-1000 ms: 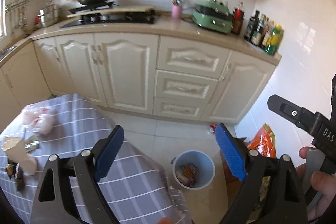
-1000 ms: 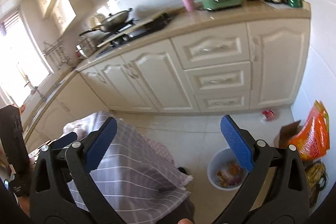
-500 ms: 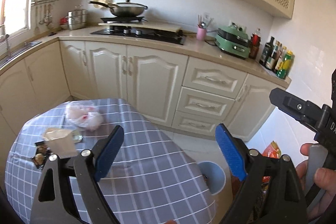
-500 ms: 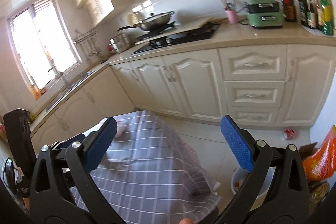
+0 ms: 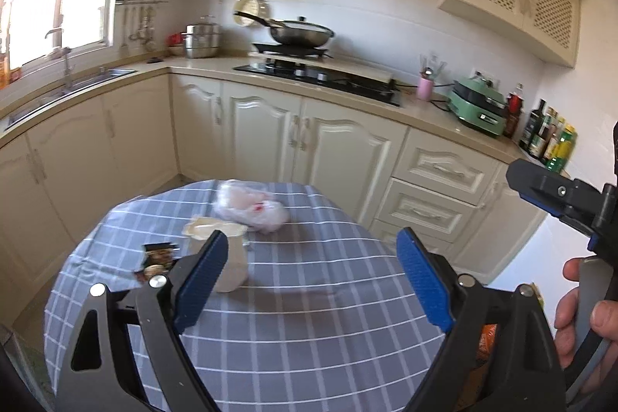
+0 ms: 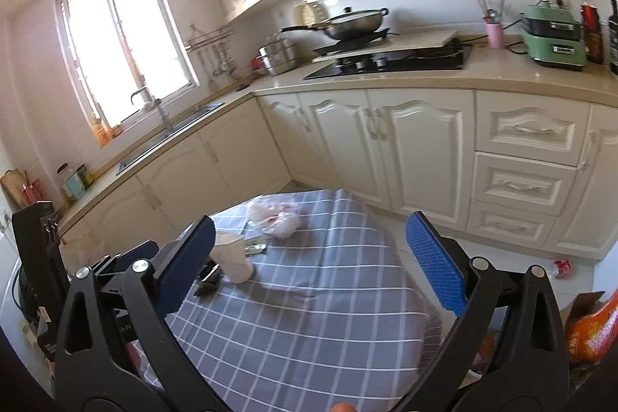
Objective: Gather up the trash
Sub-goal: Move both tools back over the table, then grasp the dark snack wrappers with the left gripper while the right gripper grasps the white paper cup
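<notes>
Fingers apart; can right-view only.

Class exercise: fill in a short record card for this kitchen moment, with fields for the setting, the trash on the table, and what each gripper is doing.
setting: kitchen, round table under a grey checked cloth
trash on table: crumpled plastic bag; paper cup lying on its side; dark wrappers beside the cup
left gripper: open, empty, above the table
right gripper: open, empty, above the table
floor: red can by the cabinets
</notes>
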`<state>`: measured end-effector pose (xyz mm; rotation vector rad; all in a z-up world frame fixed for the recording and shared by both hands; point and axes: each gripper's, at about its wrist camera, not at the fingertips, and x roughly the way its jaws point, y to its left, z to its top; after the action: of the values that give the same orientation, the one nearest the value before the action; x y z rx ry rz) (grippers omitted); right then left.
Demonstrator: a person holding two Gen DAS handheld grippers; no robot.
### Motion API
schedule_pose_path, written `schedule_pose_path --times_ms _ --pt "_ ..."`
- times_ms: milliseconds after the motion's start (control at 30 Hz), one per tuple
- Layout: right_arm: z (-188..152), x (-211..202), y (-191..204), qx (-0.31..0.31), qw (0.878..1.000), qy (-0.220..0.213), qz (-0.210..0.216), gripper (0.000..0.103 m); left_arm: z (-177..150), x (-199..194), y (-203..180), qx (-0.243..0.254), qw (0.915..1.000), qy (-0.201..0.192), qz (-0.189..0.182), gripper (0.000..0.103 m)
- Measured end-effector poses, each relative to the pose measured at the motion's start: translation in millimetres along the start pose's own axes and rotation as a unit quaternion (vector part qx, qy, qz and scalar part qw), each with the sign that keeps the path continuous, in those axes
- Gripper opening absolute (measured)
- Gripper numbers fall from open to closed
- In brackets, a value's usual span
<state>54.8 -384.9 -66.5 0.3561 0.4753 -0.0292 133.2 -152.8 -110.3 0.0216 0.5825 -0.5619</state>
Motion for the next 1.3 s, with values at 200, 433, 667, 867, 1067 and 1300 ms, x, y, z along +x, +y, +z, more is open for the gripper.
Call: schedule_pose_path --times_ms 200,433,667,867,1067,1300 --pt "-10.2 29.3 34.0 -0.029 0.999 0.028 0.025 0.097 -8.3 -12.6 39.8 -0.014 0.9988 -0.007 0.046 0.087" --pt "-33.5 84.8 70.5 -0.061 0.993 0.088 0.044 0.097 -31.8 -6.5 109.2 -0.060 0.9936 0.017 0.094 0.087" --pt "-64.5 154.5 90.3 -0.085 0.982 0.157 0.052 0.097 -60.3 20.0 154.6 -0.094 0.9876 0.058 0.112 0.087" --pt "-78.4 198.0 95.5 -0.088 0.977 0.183 0.057 0.097 -72.3 53.9 174.9 -0.092 0.9845 0.083 0.124 0.087" --pt "-81.1 229.3 101.7 -0.085 0.976 0.189 0.073 0.097 -65.1 83.7 184.1 -0.062 0.9847 0.089 0.137 0.087" --pt "-80.4 248.4 102.3 -0.073 0.976 0.186 0.090 0.092 -56.8 112.4 183.1 -0.005 0.9877 0.103 0.117 0.069"
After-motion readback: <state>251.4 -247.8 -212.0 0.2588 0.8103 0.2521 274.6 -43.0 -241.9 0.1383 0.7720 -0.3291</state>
